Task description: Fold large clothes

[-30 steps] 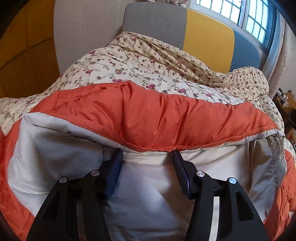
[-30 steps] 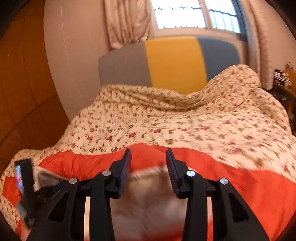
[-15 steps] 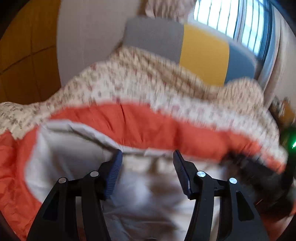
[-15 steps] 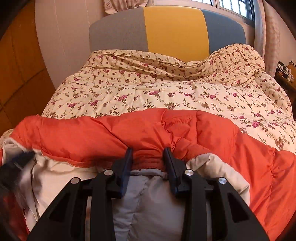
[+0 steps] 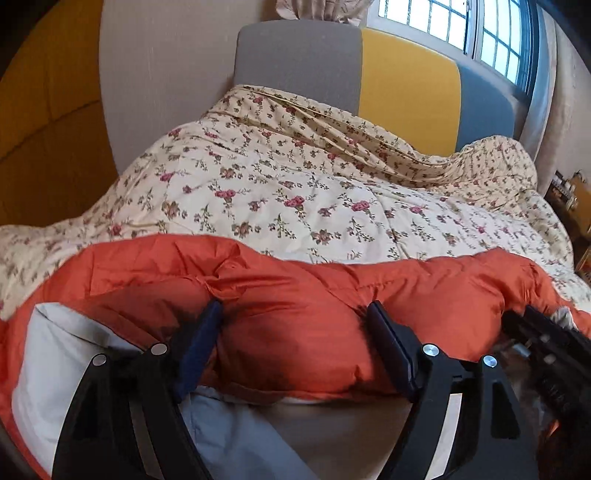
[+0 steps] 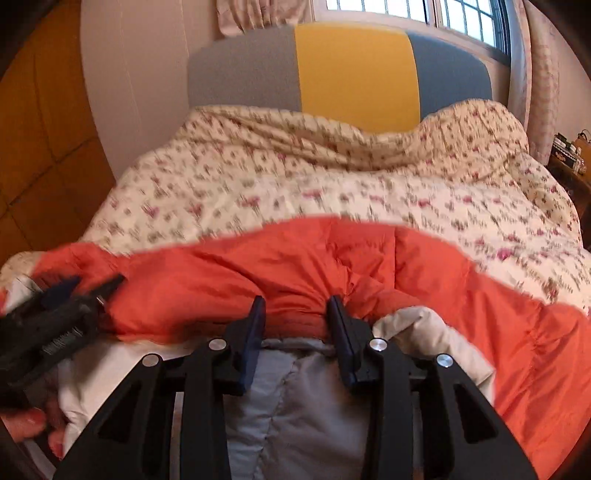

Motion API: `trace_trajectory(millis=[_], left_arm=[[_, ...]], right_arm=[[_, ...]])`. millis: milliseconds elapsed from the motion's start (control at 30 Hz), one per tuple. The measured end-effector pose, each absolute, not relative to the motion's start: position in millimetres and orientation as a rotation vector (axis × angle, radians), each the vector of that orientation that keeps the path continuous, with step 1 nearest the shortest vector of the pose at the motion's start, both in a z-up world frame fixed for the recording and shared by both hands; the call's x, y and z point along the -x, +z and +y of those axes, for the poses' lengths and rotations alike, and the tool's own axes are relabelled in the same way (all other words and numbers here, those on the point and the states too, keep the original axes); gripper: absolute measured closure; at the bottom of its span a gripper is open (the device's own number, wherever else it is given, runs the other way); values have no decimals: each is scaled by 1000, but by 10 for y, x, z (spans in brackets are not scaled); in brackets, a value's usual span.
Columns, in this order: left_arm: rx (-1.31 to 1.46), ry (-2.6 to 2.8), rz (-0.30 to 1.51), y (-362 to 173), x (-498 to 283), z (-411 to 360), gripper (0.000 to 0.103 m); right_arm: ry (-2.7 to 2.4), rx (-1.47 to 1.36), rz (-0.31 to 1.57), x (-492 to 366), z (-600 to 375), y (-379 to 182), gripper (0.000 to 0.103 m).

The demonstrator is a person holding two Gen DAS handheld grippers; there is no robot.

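Wall panels: on the far left of both views we see orange-brown panels (image 5: pixel 40 122), then a pale wall.

Left gripper (image 5: pixel 295 347): in its own camera we see two black arms with dark blue pads. The fingers (image 5: pixel 199 343) stand wide apart, with a thick fold of the orange jacket bulging between them. The pads touch the fabric on both sides, but we cannot tell whether they pinch it. In the right wrist view this gripper (image 6: pixel 85 291) shows at the lower left edge, blurred, with fingertips of the person's hand (image 6: pixel 33 424) below it.

Jacket: a large padded jacket (image 5: pixel 295 295), orange outside with a pale grey and cream lining, lies across the near part of the bed. Its orange edge runs from left to right across both views, and the lining faces the cameras below that edge.

Right gripper (image 6: pixel 295 317): its fingers (image 6: pixel 341 332) are drawn close together on a bunched orange fold of the jacket (image 6: pixel 295 273), just above the grey lining, and they grip it. In the left wrist view it (image 5: pixel 546 343) appears as a dark blurred shape at the right edge.

Quilt: a cream quilt with small red flowers (image 5: pixel 295 192) covers the bed beyond the jacket.

Headboard: grey, yellow and blue-grey panels (image 6: pixel 354 74) stand behind the quilt.

Window: a barred window (image 5: pixel 458 26) sits at the upper right, with a curtain beside it.
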State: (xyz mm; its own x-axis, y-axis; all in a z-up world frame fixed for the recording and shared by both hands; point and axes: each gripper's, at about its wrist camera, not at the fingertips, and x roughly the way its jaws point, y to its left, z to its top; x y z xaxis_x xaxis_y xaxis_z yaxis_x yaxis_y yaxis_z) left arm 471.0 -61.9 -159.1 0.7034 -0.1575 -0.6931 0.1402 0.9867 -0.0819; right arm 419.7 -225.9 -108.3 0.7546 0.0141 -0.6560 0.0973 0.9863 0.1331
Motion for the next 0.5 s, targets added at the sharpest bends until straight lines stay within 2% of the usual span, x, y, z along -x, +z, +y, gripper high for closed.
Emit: trace_trajectory(millis=[100, 200, 267, 500], left_arm=[[18, -163, 770, -1601, -4691, -651, 24], [19, -164, 763, -1585, -4645, -655, 24], [33, -170, 758, -1587, -4635, -639, 24], [62, -171, 783, -1625, -4701, -604, 22]], right_arm=[[-20, -155, 613, -4180, -2207, -830, 67], [10, -191, 705, -4418, -2162, -906, 68], [6, -158, 826, -4592, -2113, -1218, 67], [17, -172, 830, -4590, -2119, -1324, 67]])
